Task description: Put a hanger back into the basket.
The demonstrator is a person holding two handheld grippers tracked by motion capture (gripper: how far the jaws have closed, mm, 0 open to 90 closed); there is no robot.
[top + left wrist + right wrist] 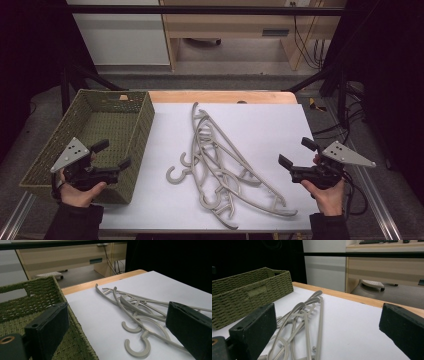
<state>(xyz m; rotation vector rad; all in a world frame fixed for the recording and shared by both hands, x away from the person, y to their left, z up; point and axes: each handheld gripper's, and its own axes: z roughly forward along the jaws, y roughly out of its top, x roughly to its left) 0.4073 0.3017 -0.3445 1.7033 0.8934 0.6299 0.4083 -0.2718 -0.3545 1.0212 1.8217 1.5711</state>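
Several grey plastic hangers (220, 160) lie tangled in a loose pile on the white sheet at the table's middle, their hooks toward the near left. They also appear as hangers (135, 312) and hangers (304, 322) in the gripper views. A green woven basket (137, 125) stands at the left and looks bare inside. My left gripper (112, 155) hovers over the basket's near right corner, open, nothing between its jaws. My right gripper (297, 152) hangs at the sheet's right edge, open as well, a short way right of the pile.
The white sheet (270, 125) covers a wooden table whose far edge (225, 96) shows beyond it. The basket wall (75, 325) runs right beside the left jaw. Bare sheet lies between the pile and my right gripper. Black frame bars and cables stand around the table.
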